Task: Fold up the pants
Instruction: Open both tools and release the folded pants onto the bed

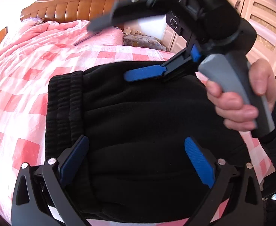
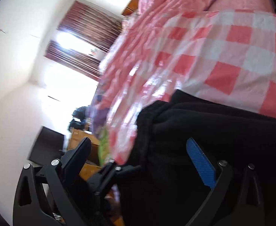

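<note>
Pants: the black pants (image 1: 138,116) lie folded in a thick stack on the bed (image 1: 25,86), waistband to the left.
Left tool: the left tool (image 1: 136,162) is wide open above the pants, holding nothing.
Right tool: the right tool (image 1: 119,47) is wide open too, tilted over the far edge of the pants, holding nothing.
Hand: a hand (image 1: 243,101) grips its grey handle.
Bed: pink and white checked sheet, with a pink quilt (image 1: 49,33) behind.

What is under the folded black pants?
The pants lie on the pink-and-white checked bedsheet, which shows around their edges. Whatever lies directly beneath the folded layers is covered.
</note>
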Available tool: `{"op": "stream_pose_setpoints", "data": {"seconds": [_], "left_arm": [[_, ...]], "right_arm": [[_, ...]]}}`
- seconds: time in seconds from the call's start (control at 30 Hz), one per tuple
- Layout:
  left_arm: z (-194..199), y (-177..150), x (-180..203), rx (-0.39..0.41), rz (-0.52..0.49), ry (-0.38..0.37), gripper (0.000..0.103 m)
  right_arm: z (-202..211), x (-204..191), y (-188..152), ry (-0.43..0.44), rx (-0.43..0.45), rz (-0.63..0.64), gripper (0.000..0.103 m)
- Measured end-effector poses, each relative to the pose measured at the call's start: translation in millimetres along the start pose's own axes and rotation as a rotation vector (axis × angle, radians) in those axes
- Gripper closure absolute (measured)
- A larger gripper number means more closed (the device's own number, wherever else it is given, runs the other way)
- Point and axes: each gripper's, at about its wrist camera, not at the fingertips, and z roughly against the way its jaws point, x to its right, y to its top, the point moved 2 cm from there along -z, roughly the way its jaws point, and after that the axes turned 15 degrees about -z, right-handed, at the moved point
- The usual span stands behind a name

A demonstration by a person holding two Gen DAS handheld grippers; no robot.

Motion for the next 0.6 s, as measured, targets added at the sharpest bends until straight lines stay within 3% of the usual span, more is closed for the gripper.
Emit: {"op": "stream_pose_setpoints", "data": {"seconds": [0.07,0.17,0.23,0.3,0.4,0.5,0.6], "left_arm": [[-2.2,0.3,1.8,-0.011,-0.013,0.017,0.002],[-3.9,1.4,4.0,-0.027,-0.021,0.031,0.002],[-4.7,1.9,4.5,-0.029,-0.023,0.033,0.002],[-6.0,2.6,3.6,-0.030,-0.021,0.037,0.002],[-4.7,1.1,8.7,-0.033,-0.026,0.056,0.002],[-5.5,1.1,7.9,-0.033,-0.023,0.063,0.002],[-5.0,1.1,7.7,-0.032,-0.026,0.065,0.002]], "right_arm": [[2.1,4.8,4.2,-0.014,0.016,-0.018,0.004],[5.4,20.4,15.2,0.092,0.021,-0.083,0.004],[5.0,33.2,24.5,0.093,0.045,-0.095,0.013],[12.1,35.6,31.2,0.125,0.076,-0.129,0.013],[12.3,34.4,37.4,0.093,0.112,-0.114,0.013],[17.0,30.7,35.4,0.120,0.132,-0.103,0.009],[40.2,23.5,29.1,0.063,0.248,-0.089,0.004]]}}
